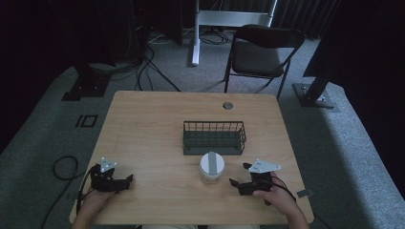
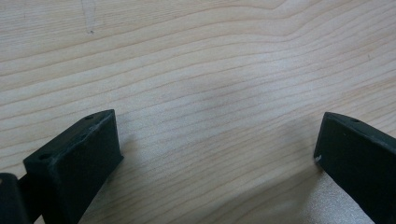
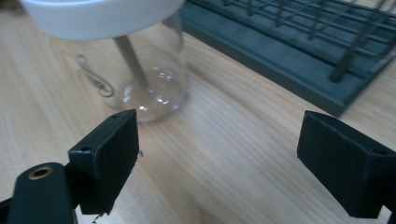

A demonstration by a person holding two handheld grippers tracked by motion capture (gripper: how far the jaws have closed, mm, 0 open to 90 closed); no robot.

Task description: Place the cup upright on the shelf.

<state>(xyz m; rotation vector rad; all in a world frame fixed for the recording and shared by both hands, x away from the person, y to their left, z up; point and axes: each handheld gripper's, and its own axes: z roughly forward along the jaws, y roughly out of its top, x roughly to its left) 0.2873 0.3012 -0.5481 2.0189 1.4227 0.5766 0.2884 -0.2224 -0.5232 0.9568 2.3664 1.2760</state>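
One clear jar (image 3: pixel 144 79), white lid (upright); both tongs spread, gripping nothing.

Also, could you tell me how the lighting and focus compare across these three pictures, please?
High view: dim, the room beyond the table nearly black, the lidded jar small and soft. Left gripper view: bright and even, wood grain crisp, faint shadow between the jaws. Right gripper view: bright, with highlights in the clear glass of the jar; the wire basket is slightly soft.
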